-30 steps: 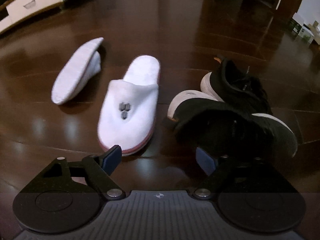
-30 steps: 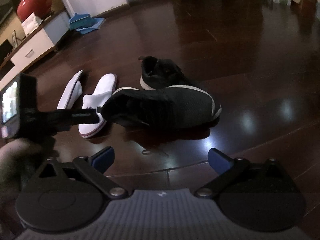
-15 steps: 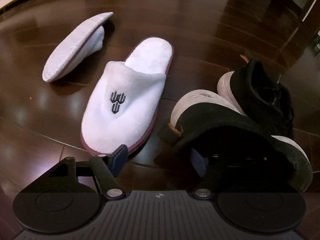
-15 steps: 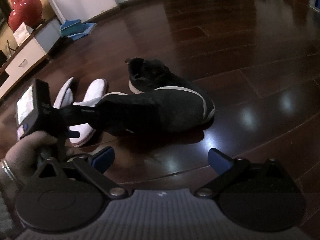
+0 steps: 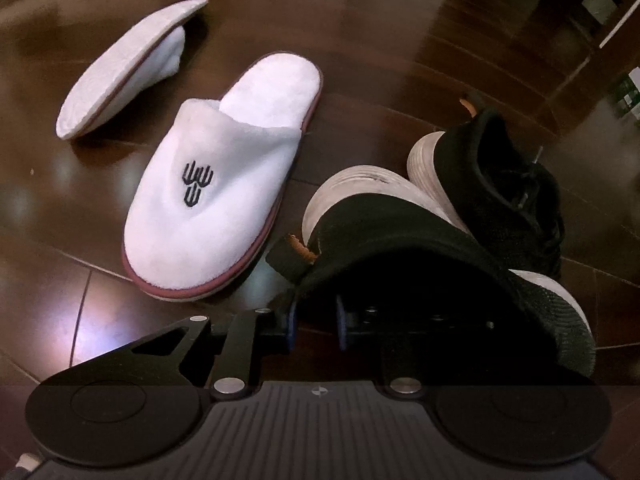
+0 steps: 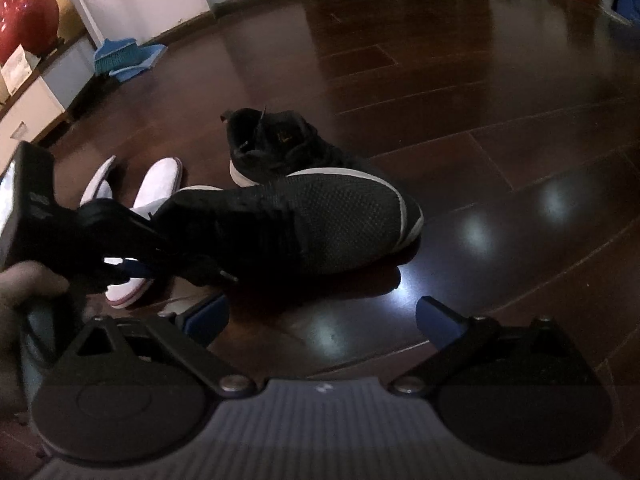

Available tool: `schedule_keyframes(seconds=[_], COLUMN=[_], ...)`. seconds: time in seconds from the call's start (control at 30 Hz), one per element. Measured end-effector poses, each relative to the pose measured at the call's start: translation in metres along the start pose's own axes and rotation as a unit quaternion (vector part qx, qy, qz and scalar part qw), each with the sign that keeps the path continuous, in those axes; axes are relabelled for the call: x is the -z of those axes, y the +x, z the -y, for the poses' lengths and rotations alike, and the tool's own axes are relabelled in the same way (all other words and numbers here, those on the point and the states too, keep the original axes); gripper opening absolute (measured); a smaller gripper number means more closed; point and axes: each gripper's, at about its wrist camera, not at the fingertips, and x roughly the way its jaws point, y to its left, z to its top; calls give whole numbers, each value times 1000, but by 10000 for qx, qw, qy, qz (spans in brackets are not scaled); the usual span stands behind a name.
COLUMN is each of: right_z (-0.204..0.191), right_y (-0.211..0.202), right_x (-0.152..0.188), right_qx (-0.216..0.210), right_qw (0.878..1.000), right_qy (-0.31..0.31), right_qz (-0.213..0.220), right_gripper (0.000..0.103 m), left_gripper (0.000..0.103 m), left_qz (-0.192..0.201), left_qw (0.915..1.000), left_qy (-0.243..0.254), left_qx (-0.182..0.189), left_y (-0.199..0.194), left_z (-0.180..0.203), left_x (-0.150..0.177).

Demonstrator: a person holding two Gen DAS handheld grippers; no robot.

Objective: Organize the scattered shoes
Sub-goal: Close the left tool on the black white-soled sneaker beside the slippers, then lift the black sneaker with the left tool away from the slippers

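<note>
My left claw (image 5: 314, 326) pinches the heel collar of the near black sneaker (image 5: 432, 264); my right claw (image 6: 322, 316) hangs wide open and empty.

The gripped sneaker sits lower right of the left view, the second black sneaker (image 5: 504, 184) touching behind it. Centre lies the upright white slipper (image 5: 216, 196); upper left, the other white slipper (image 5: 120, 68) tips on edge. All rest on the dark wooden floor (image 5: 400, 40).

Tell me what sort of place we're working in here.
Probably a home living room: glossy dark wood floor, a white drawer cabinet bearing a red vase, and a blue broom and dustpan by the wall.
</note>
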Motion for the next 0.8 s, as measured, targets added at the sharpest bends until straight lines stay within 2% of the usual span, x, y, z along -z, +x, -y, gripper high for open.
schedule_keyframes(seconds=[0.37,0.8], right_z=[3,9], right_y=[-4,-19], right_x=[0,1], right_qx=[196,326], right_qw=[9995,9974], right_qy=[-234,-641], right_qz=[35,29], right_gripper=[101,101], left_gripper=[15,13], left_qz=[171,289], left_qw=[9982,9965], left_qy=[580,761], left_qx=[-8,198], left_y=[-24,-59], left_z=[8,11], left_x=[3,13])
